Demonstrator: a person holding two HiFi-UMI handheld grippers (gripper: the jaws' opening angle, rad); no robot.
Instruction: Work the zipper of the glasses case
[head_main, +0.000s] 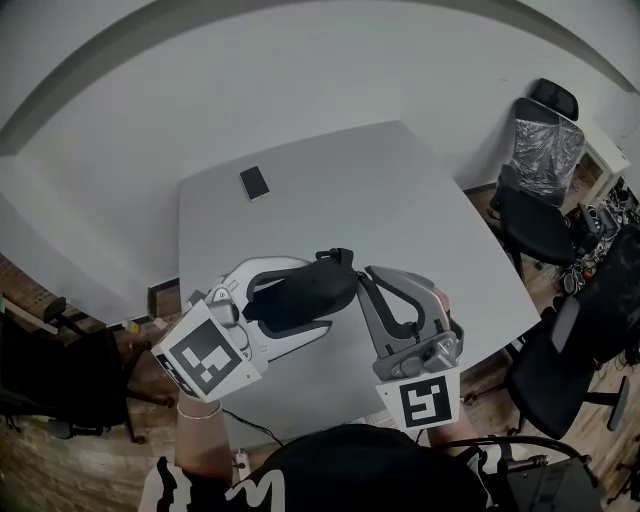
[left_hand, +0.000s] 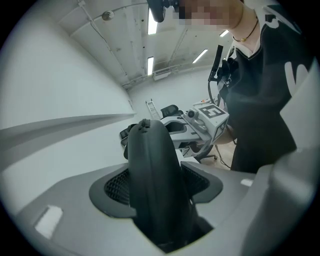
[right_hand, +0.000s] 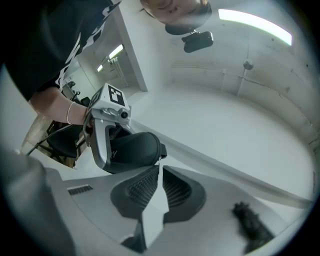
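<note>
left tongs (head_main: 318, 293), lower left, clamp the black glasses case (head_main: 290, 298) across its body; right tongs (head_main: 362, 272) pinch shut on its zipper pull (head_main: 337, 258) above the grey bench (head_main: 350, 190).

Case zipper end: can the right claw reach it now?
Probably yes: the left claw holds the case up, its end right at the tips of the right claw, nothing between.

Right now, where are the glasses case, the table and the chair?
glasses case (head_main: 300, 296): head view, middle of its black shell.
table (head_main: 380, 190): head view, bare grey top.
chair (head_main: 547, 155): head view, shiny wrapped backrest.
</note>
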